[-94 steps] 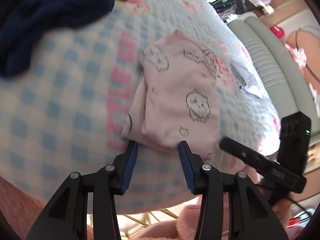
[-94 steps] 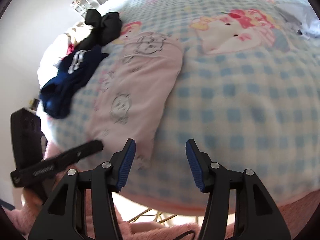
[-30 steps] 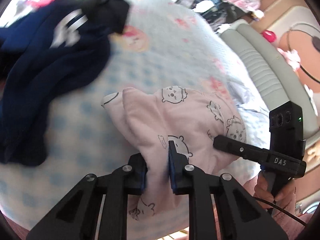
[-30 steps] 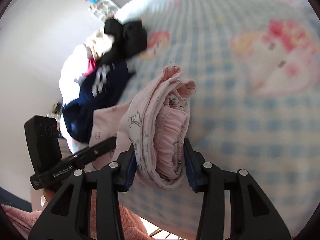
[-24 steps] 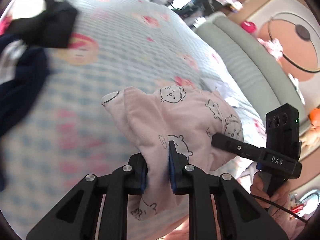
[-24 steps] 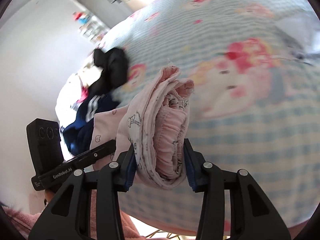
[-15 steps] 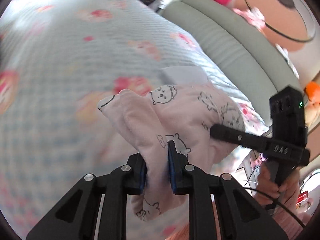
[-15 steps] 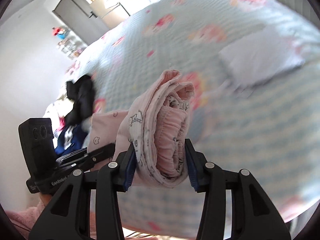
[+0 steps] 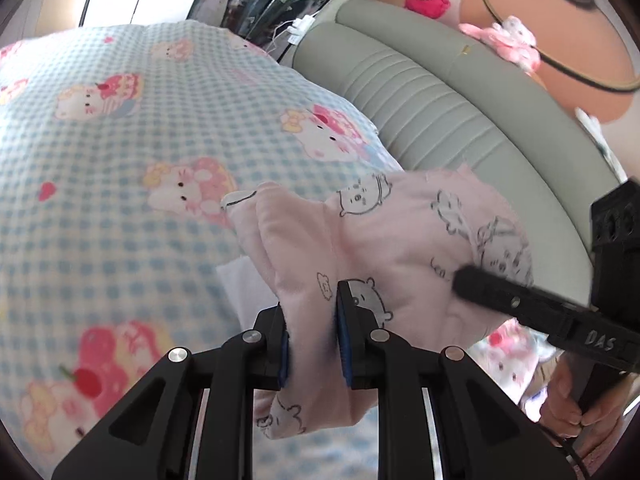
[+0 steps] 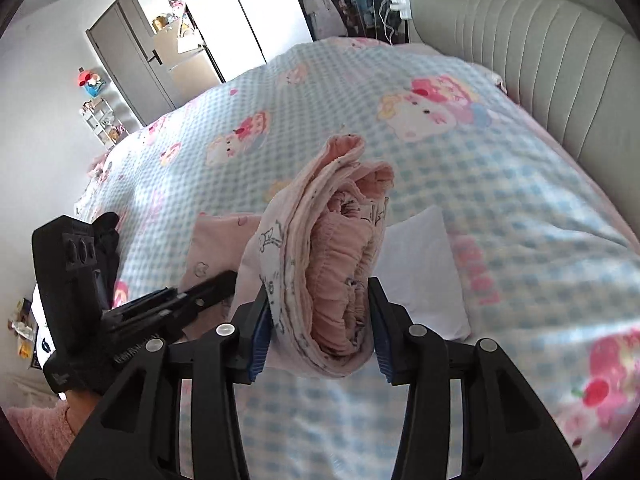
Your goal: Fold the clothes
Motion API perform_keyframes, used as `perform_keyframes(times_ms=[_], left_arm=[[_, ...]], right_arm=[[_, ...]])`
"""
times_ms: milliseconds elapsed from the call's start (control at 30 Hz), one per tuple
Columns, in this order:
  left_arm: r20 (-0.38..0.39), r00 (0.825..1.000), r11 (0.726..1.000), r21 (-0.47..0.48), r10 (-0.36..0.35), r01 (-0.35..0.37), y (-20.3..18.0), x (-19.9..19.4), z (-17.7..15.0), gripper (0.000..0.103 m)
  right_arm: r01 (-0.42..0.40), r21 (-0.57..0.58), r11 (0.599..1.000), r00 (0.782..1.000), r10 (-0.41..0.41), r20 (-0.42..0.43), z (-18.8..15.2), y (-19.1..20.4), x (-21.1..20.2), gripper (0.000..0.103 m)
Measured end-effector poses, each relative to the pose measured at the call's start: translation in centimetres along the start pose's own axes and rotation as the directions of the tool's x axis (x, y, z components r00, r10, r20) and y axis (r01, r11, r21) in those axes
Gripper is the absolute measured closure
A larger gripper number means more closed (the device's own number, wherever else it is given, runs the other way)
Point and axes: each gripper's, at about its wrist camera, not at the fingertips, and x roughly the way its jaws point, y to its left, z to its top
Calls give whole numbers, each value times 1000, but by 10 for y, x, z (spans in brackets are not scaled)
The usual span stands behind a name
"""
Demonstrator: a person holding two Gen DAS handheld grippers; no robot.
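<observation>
A folded pink garment [image 9: 400,240] printed with small cartoon animals is held up above the blue-checked bedspread [image 9: 100,184]. My left gripper [image 9: 312,344] is shut on its near edge. My right gripper [image 10: 318,332] is shut on the garment's thick folded end [image 10: 336,264], where several layers show. Each gripper shows in the other's view: the right one [image 9: 560,320] at the garment's right side, the left one [image 10: 120,312] at its left.
A white folded cloth [image 10: 420,272] lies on the bedspread just under the garment. A grey padded headboard [image 9: 460,92] stands to the right. Dark clothes [image 10: 108,240] lie at the bed's left edge. A door and shelves stand beyond the bed.
Both grippers closed on the pink garment, lifted it off the bed and carried it away from the dark clothes toward the headboard, over the white cloth.
</observation>
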Motion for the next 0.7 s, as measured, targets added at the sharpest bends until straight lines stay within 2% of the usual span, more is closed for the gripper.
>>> perform_keyframes(times_ms=[133, 200, 233, 267, 300, 367, 433, 467, 500, 533, 567, 600, 700], left_arm=[[-88, 996, 998, -65, -7, 1, 16, 59, -4, 82], [-146, 989, 997, -68, 25, -35, 25, 91, -15, 82], [-188, 982, 997, -66, 33, -46, 31, 109, -21, 74], [-210, 977, 997, -67, 27, -42, 37, 117, -25, 71], [-230, 973, 997, -69, 19, -36, 43, 124, -29, 63], [-217, 976, 993, -113, -36, 12, 54, 116, -28, 57], [-179, 983, 991, -133, -40, 16, 61, 99, -24, 56], [-102, 994, 995, -83, 40, -49, 57, 85, -22, 56], [-21, 993, 992, -38, 117, -117, 53, 70, -19, 59], [61, 981, 983, 2, 185, -185, 48, 56, -17, 62], [100, 979, 982, 50, 177, -183, 42, 49, -16, 65], [103, 985, 986, 77, 137, -145, 36, 47, -14, 66], [32, 998, 994, 91, 56, -59, 24, 63, -16, 67]], right_arm=[[59, 50, 997, 998, -57, -32, 3, -54, 44, 56], [109, 135, 985, 994, -106, -33, -2, -86, 61, 53], [109, 170, 979, 994, -102, -49, -5, -97, 71, 46], [77, 191, 978, 996, -67, -59, -9, -104, 77, 46], [80, 177, 981, 996, -73, -47, -10, -102, 74, 46], [104, 123, 987, 995, -104, -8, -10, -94, 66, 46], [143, 101, 985, 989, -146, 30, -8, -82, 52, 52], [147, 104, 984, 987, -153, 56, -6, -78, 45, 54], [147, 107, 983, 982, -158, 99, -4, -72, 35, 56], [161, 98, 982, 975, -174, 140, -2, -63, 28, 60], [181, 45, 983, 969, -186, 160, -3, -47, 27, 64], [200, -7, 980, 964, -196, 181, -4, -32, 25, 69], [196, -157, 968, 977, -179, 116, -12, 6, 50, 78]])
